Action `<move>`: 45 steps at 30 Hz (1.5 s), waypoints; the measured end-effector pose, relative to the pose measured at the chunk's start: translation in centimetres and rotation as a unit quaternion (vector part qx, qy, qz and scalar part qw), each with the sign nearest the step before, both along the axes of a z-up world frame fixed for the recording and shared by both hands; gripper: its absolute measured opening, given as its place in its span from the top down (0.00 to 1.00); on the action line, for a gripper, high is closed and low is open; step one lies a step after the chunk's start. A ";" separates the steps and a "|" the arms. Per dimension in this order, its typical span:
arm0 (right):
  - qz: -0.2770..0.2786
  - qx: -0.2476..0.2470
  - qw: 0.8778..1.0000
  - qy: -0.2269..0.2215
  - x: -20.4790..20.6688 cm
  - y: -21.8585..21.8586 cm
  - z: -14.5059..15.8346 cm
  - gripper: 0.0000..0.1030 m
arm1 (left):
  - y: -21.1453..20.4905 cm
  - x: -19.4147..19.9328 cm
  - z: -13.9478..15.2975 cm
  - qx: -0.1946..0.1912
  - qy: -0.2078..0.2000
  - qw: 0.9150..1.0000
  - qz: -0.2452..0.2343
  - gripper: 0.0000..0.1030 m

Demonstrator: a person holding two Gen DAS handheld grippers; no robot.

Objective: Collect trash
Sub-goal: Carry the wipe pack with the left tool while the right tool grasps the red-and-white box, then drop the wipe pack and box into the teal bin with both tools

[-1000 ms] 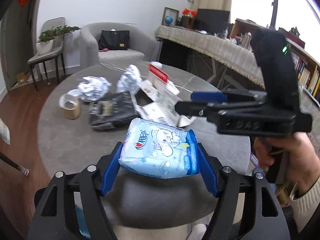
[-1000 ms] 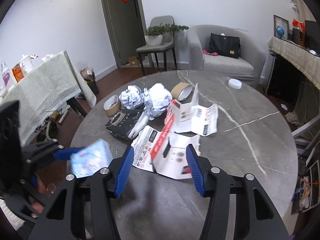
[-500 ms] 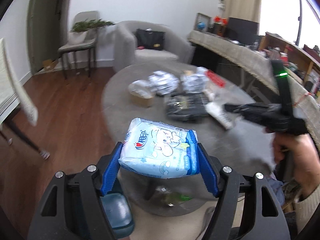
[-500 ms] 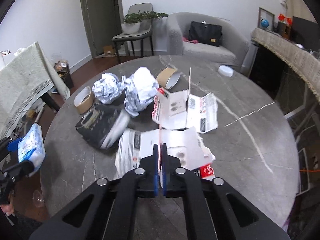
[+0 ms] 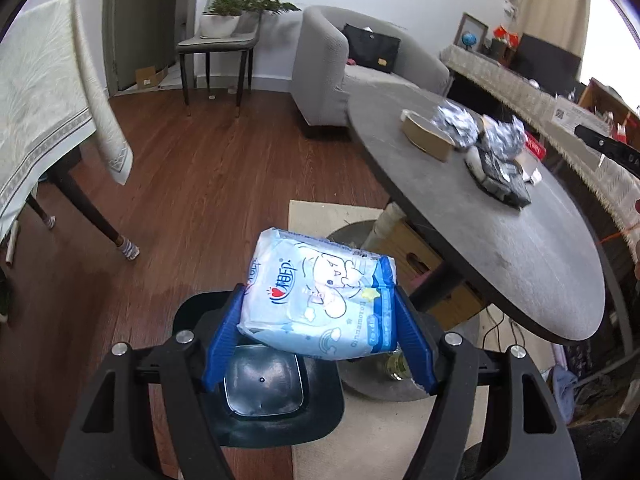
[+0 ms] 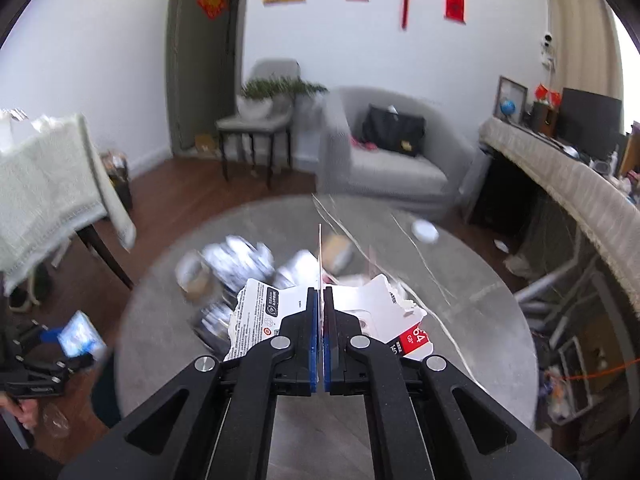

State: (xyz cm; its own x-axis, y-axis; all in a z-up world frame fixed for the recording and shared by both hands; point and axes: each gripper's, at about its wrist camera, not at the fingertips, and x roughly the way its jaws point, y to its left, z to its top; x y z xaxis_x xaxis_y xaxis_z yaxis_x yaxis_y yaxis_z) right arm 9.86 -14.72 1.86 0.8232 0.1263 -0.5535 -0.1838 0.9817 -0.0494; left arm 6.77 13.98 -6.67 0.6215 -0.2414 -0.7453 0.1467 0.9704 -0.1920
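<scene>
My left gripper (image 5: 318, 316) is shut on a light-blue tissue pack (image 5: 320, 296) and holds it off the table, above a dark trash bin (image 5: 260, 384) on the floor. That pack (image 6: 82, 334) also shows at the lower left of the right wrist view. My right gripper (image 6: 321, 308) is shut on a torn white and red cardboard package (image 6: 376, 320), lifted above the round grey table (image 6: 460, 312). Crumpled foil balls (image 5: 460, 128), a tape roll (image 5: 426, 138) and a black bag (image 5: 500, 176) lie on the table (image 5: 520, 248).
A cloth-covered table (image 5: 44, 112) stands to the left, a grey armchair (image 5: 360, 68) and a chair with a plant (image 5: 224, 36) at the back. A beige rug (image 5: 320, 216) and a cardboard box (image 5: 420, 264) lie under the round table. A white lid (image 6: 426, 232) sits on its far side.
My left gripper swung left and down off the table with the tissue pack, over the bin. My right gripper closed on the cardboard package and lifted it.
</scene>
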 end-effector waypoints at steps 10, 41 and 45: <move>0.152 0.035 0.988 0.019 -0.2 10.7 0.0 0.98 | 3.5 0.2 -4.2 0.025 0.086 0.996 0.029 0.29; 0.255 -0.058 0.944 0.202 0.8 28.1 -15.0 0.98 | 13.0 -2.3 -2.7 0.000 0.059 0.995 0.078 0.28; 0.257 -0.061 0.939 0.220 1.1 29.0 -16.9 0.98 | 13.4 -2.7 -1.2 0.008 0.035 0.996 0.087 0.35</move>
State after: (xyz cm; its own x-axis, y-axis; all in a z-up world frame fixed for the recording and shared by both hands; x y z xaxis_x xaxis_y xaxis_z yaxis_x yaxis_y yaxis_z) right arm 10.97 14.32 -15.01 0.3589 0.3580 -0.8620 -0.6609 0.7496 0.0362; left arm 4.09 27.37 -7.89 0.5993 -0.1216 -0.7912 -0.0379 0.9830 -0.1798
